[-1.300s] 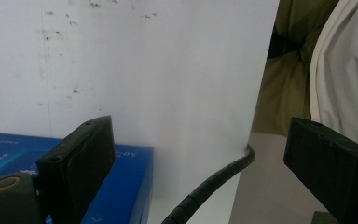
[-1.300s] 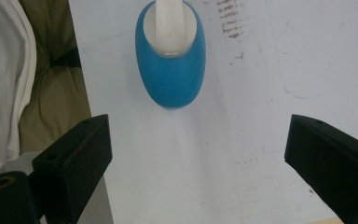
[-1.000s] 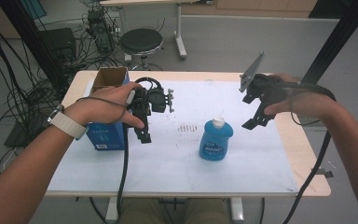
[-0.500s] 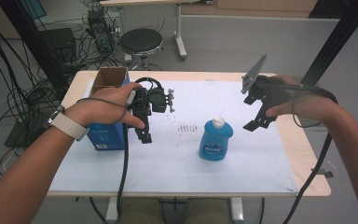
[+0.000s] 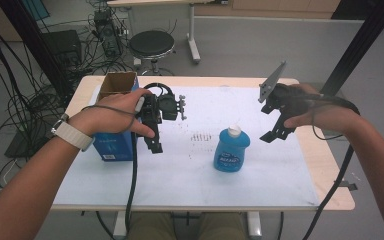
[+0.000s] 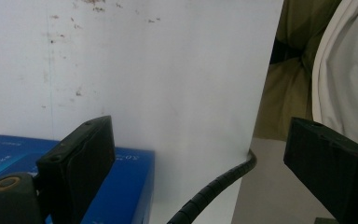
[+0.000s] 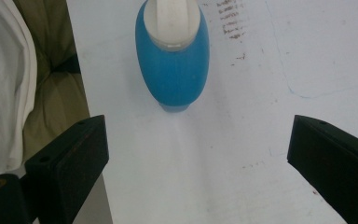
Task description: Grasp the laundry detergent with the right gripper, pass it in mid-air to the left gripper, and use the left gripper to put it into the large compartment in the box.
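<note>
A blue soap bottle (image 5: 231,150) with a white cap stands upright near the middle of the white mat (image 5: 190,175). A blue box (image 5: 114,145) with an open cardboard top stands at the mat's left. My left gripper (image 5: 152,142) hovers just right of the box, open, with nothing between its jaws (image 6: 200,158); the box (image 6: 130,186) lies under one jaw. My right gripper (image 5: 275,132) hangs right of the bottle, pointing down. Its jaws have just been opening and stand wide (image 7: 198,158) with only mat between them. The bottle (image 7: 172,60) sits ahead of them, apart.
Brown smudges (image 5: 200,136) mark the mat between box and bottle. A black stool (image 5: 151,44) and tangled cables (image 5: 25,105) lie beyond the table. A black frame post (image 5: 360,45) rises at the back right. The person's lap (image 7: 42,93) borders the table's near edge.
The right gripper's jaws stand slightly wider than before. Both hands, the bottle and the box keep their places.
</note>
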Demonstrator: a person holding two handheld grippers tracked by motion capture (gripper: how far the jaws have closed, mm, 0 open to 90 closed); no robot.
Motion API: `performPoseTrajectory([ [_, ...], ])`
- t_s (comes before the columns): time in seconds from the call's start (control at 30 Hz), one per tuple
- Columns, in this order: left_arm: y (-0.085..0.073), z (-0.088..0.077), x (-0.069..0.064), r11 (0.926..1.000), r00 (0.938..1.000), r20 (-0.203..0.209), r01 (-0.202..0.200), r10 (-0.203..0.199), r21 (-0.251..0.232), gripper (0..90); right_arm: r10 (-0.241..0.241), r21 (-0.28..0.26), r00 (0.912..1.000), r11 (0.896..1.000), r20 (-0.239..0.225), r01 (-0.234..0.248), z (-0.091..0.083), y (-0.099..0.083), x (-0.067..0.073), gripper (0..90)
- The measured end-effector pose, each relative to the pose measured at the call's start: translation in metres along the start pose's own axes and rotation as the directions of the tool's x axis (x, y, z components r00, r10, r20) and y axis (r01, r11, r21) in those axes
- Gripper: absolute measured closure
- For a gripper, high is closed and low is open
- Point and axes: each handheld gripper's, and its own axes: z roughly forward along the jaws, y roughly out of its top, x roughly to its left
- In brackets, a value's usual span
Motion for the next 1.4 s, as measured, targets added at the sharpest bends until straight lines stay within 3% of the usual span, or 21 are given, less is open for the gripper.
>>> performPoseTrajectory([
  [0.6, -0.002, 0.000, 0.000, 1.0000, 1.0000, -0.001, 0.006, -0.006, -0.006, 9.3, 0.004, -0.029, 0.9997, 1.000, -0.023, -0.005, 0.012, -0.005, 0.003, 5.1],
  [1.4, 0.001, 0.007, 0.001, 0.9998, 1.0000, 0.000, 0.007, -0.007, -0.019, 9.3, 0.038, -0.153, 0.9992, 0.987, -0.008, -0.039, 0.045, -0.024, 0.008, 5.5],
])
